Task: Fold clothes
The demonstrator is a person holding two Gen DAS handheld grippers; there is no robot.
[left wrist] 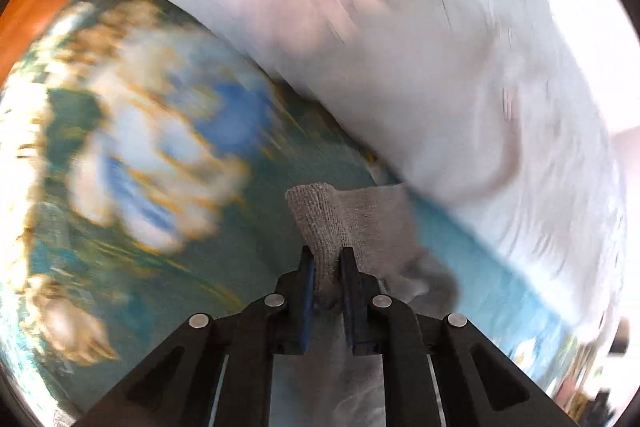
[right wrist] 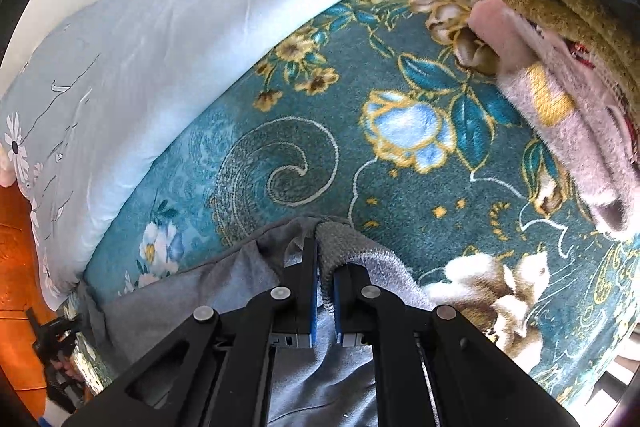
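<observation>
Left hand-held gripper [left wrist: 327, 263] clamped on a ribbed grey cuff of the grey garment [left wrist: 360, 215], over the teal floral blanket [left wrist: 120, 147]; view blurred. Right hand-held gripper [right wrist: 326, 269] pinched shut on another grey fold. Pale daisy-print duvet [right wrist: 160, 27] at 10 o'clock, piled clothes [right wrist: 560, 67] at 2 o'clock.

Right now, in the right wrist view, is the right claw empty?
No: the right claw is clamped on a ribbed edge of the grey garment.
</observation>
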